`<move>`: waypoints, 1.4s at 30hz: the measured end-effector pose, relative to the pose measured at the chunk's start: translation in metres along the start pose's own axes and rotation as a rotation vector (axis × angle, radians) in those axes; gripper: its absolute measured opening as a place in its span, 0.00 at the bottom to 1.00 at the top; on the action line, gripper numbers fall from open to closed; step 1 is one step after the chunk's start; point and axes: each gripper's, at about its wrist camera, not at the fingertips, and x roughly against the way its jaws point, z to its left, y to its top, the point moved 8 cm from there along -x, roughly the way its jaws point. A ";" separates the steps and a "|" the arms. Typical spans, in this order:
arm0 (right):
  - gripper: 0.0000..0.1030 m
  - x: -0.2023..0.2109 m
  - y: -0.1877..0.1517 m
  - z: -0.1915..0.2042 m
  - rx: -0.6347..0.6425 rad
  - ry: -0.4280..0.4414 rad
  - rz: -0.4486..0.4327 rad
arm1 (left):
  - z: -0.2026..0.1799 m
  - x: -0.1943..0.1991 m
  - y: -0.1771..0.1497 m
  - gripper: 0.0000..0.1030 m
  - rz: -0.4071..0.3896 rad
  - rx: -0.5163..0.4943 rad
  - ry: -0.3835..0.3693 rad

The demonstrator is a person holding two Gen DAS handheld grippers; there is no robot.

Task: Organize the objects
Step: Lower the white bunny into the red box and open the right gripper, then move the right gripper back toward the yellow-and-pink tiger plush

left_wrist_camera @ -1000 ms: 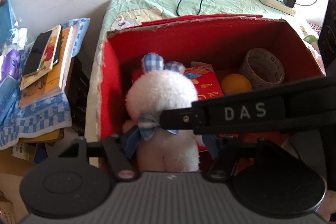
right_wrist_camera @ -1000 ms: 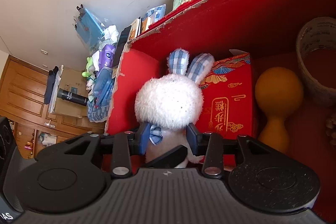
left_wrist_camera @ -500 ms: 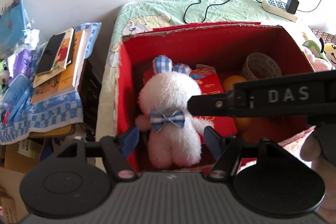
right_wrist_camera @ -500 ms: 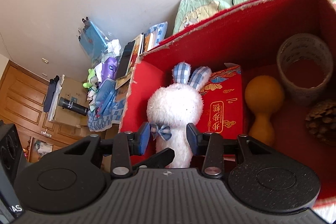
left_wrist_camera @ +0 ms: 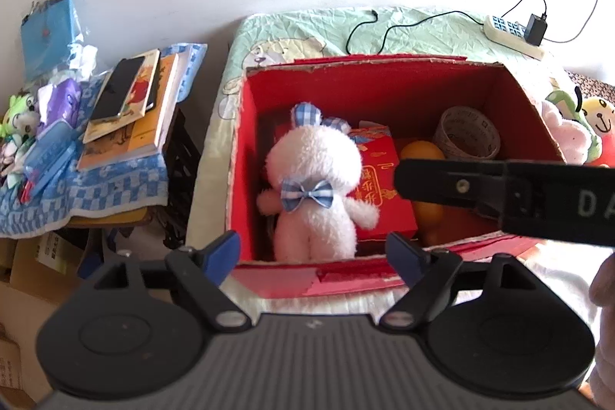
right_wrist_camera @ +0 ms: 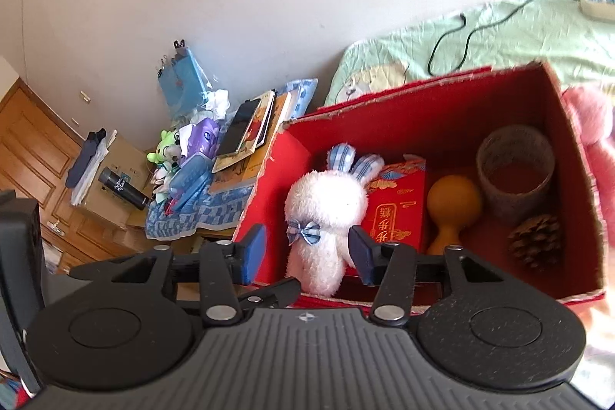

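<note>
The left tongs [left_wrist_camera: 313, 252] are spread wide and grasp nothing, their blue-tipped fingers [left_wrist_camera: 225, 248] hanging just outside the near wall of the red box [left_wrist_camera: 384, 91]. The right tongs [right_wrist_camera: 305, 248] are also released and empty, the fingers [right_wrist_camera: 253, 243] standing apart on either side of the plush rabbit [right_wrist_camera: 326, 214] without touching it; the left fingertip lies over the box's left wall. In the left wrist view the right tool's black arm crosses in from 3 o'clock over the box.

The rabbit, white with blue checked ears and a blue bow tie, stands upright in the box's near-left corner, at 12 o'clock from both tongs. Its right side touches a red packet [right_wrist_camera: 399, 214] with gold lettering. At 3 o'clock from the packet lies an orange gourd [right_wrist_camera: 451, 206], then a roll of tape [right_wrist_camera: 515, 171] stands against the far-right corner, with a pine cone [right_wrist_camera: 536, 241] just nearer.

The box rests on a bed with a pale green sheet [left_wrist_camera: 403, 29]; a black cable and a power strip [left_wrist_camera: 513, 31] lie at 1 o'clock behind it. At 9 o'clock, a stack of books [left_wrist_camera: 130, 114] with a phone on top rests on a blue checked cloth. Soft toys [left_wrist_camera: 576, 125] sit outside the box's right wall.
</note>
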 end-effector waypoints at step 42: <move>0.50 0.102 -0.074 -0.106 -0.046 0.005 0.118 | -0.141 0.005 -0.081 0.89 0.159 0.091 0.169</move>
